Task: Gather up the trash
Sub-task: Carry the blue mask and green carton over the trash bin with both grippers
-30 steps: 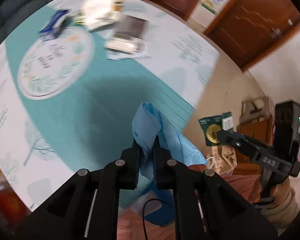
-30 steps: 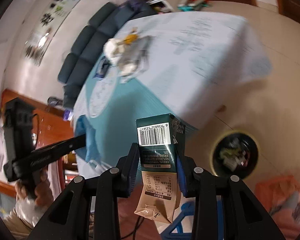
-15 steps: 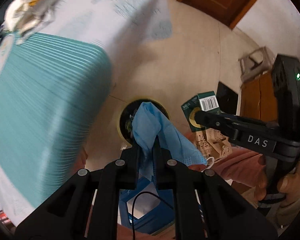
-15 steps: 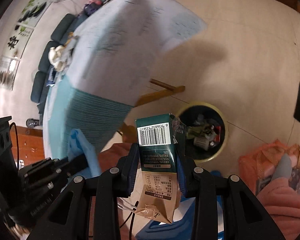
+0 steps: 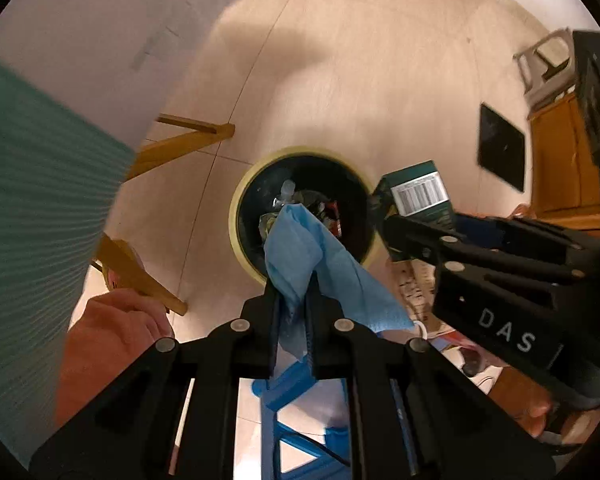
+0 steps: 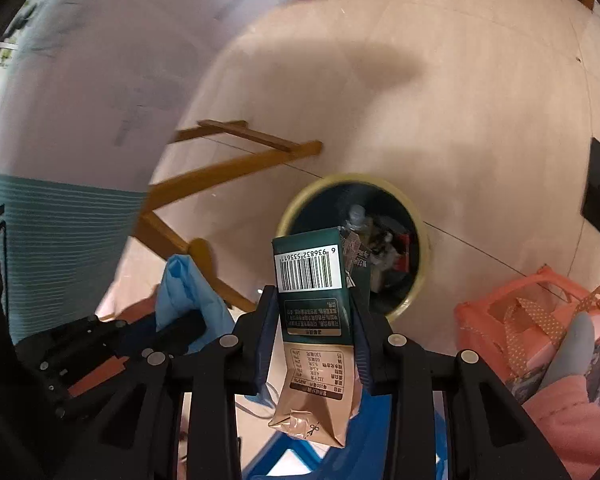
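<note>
My left gripper (image 5: 294,284) is shut on a crumpled blue face mask (image 5: 300,248), pointing almost straight down over a round bin (image 5: 240,196) with a yellow rim and dark inside that holds several pieces of rubbish. My right gripper (image 6: 314,308) is shut on a dark green and tan drink carton (image 6: 312,280) with a barcode, held just short of the same bin (image 6: 418,280). In the left wrist view the carton (image 5: 418,192) and right gripper (image 5: 392,228) sit beside the bin's right rim. In the right wrist view the mask (image 6: 184,292) and left gripper hang at the lower left.
A table draped in a white and teal cloth (image 5: 40,200) stands to the left, with its wooden legs (image 6: 228,168) near the bin. A blue plastic stool (image 5: 296,384) is under the grippers. A pink bag (image 6: 532,320) lies right of the bin. Beige tiled floor surrounds it.
Both grippers have come down from the tabletop to just above the floor bin, each still holding its item. The bin now looks much larger and the tabletop has left view.
</note>
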{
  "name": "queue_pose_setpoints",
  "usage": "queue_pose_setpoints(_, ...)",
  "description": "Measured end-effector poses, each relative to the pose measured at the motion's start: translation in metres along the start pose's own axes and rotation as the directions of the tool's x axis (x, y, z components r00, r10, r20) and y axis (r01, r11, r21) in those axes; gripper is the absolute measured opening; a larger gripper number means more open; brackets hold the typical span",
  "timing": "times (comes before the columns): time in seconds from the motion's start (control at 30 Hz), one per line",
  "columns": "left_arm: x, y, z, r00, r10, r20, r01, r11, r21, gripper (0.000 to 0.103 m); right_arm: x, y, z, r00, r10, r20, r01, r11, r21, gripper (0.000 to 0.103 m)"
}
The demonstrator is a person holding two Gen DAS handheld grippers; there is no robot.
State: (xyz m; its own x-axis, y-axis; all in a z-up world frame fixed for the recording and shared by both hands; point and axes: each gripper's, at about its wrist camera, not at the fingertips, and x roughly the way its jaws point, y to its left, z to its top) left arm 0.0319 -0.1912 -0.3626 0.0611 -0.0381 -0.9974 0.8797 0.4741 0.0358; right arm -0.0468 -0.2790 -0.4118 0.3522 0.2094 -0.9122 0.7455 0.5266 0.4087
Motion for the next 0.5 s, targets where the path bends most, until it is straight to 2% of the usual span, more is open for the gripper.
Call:
queue_pose_setpoints(0.13, 0.025, -0.001, 0.010, 0.999, -0.002, -0.033, 0.003, 1.000, 0.017, 0.008, 0.020, -0.016, 0.010, 1.000, 0.000, -0.010, 0.000, 0.999, 0.037, 0.034)
queue_pose_setpoints(0.5, 0.051, 0.002, 0.039, 0.995, -0.032, -0.091, 0.033, 0.999, 0.010, 0.009, 0.046, -0.051, 0.026, 1.000, 0.026, -0.017, -0.024, 0.994, 0.109, 0.034)
